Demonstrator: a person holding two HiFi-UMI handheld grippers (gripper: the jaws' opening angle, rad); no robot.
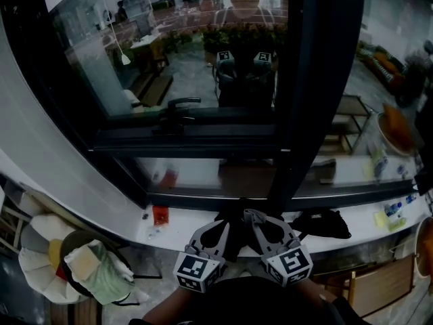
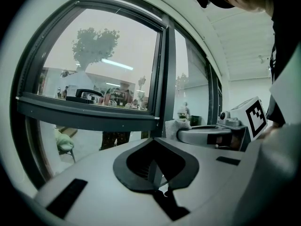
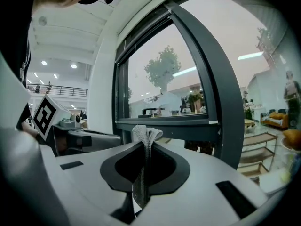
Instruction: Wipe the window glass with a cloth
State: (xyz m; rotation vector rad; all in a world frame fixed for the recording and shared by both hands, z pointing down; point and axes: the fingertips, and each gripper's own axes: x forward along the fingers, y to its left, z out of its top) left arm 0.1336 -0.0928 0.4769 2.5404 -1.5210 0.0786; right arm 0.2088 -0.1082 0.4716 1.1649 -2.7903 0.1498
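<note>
Grey, waffle-textured cloth [image 3: 146,135], folded into a narrow upright strip, is pinched between the closed jaws of the right gripper [image 3: 142,160]. Its puffed top shows above the dark pads. Left gripper [image 2: 157,166]: jaws together, nothing between them. Both are low before the window glass [image 1: 196,53], with its dark metal frame [image 1: 196,139] and white sill [image 1: 186,223].

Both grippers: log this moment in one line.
left gripper: shut, empty | right gripper: shut on cloth | window glass: cloth not on it | wiping: not under way
</note>
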